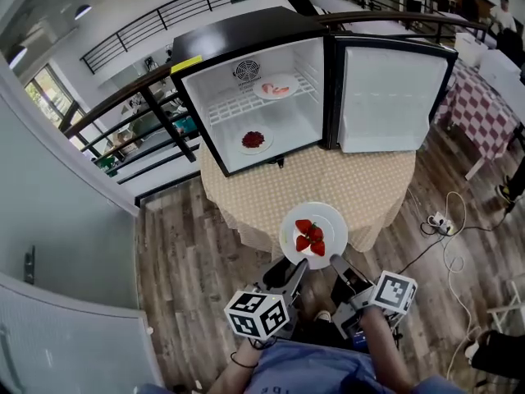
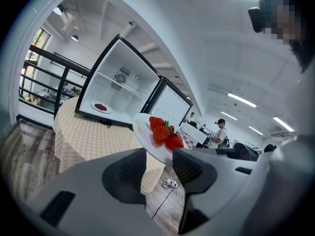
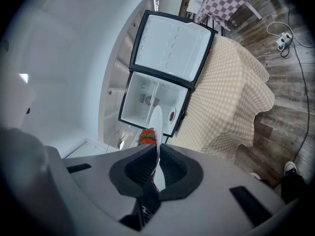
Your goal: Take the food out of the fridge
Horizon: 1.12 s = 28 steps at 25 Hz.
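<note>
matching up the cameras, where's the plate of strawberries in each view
Head view: the plate of strawberries sits lower centre, below the fridge.
Left gripper view: it is at centre, tilted, berries on top.
Right gripper view: it is at lower centre, seen edge-on.
Shared landmark: the open fridge, upper centre in the head view, left of centre in the left gripper view, and centre in the right gripper view.

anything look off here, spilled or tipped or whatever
Nothing spilled or broken. The strawberries sit bunched on the white plate, which the right gripper pinches by the rim with its fingers. The fridge door stands wide open, with a shelf plate and a bottom plate inside.
</note>
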Each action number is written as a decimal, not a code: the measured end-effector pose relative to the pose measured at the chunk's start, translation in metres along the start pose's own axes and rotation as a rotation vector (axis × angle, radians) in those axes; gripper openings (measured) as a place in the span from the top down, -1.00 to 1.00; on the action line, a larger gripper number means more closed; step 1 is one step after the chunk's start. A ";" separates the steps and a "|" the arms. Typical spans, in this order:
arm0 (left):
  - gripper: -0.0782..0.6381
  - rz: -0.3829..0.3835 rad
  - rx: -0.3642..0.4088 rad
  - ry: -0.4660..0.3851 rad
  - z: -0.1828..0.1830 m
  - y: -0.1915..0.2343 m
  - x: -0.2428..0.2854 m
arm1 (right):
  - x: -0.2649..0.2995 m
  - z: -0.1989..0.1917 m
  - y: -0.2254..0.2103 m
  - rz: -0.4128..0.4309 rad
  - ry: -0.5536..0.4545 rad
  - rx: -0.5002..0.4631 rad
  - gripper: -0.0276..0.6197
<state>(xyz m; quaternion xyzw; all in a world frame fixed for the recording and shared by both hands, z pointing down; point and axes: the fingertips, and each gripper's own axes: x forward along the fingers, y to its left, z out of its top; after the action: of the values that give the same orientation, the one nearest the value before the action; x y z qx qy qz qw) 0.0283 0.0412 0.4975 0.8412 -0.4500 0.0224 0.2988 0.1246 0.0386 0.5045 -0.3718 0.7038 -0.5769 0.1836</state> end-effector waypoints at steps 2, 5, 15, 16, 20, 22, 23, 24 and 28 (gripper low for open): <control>0.29 -0.006 0.000 -0.002 0.000 -0.001 -0.002 | 0.000 -0.002 0.004 0.018 -0.008 0.002 0.83; 0.29 -0.022 0.005 -0.002 0.004 0.000 -0.006 | 0.001 -0.005 0.012 0.032 -0.022 0.006 0.83; 0.29 -0.034 0.009 -0.009 0.025 0.018 -0.026 | 0.019 -0.023 0.034 0.022 -0.046 -0.009 0.83; 0.29 -0.030 0.008 -0.013 0.027 0.020 -0.028 | 0.020 -0.025 0.035 0.020 -0.046 -0.006 0.83; 0.29 -0.026 -0.002 -0.021 0.029 0.026 -0.030 | 0.027 -0.026 0.038 0.034 -0.046 -0.019 0.83; 0.29 -0.024 -0.007 -0.019 0.028 0.027 -0.031 | 0.028 -0.027 0.039 0.043 -0.042 -0.025 0.83; 0.29 -0.021 -0.008 -0.018 0.027 0.027 -0.032 | 0.028 -0.028 0.039 0.044 -0.040 -0.023 0.83; 0.29 -0.018 -0.008 -0.017 0.027 0.027 -0.032 | 0.028 -0.029 0.038 0.042 -0.037 -0.022 0.83; 0.29 -0.009 -0.019 -0.022 0.025 0.026 -0.032 | 0.028 -0.028 0.038 0.046 -0.025 -0.035 0.83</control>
<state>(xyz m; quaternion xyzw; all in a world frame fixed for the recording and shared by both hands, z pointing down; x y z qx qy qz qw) -0.0167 0.0405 0.4799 0.8406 -0.4497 0.0073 0.3018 0.0759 0.0392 0.4810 -0.3661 0.7197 -0.5554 0.1990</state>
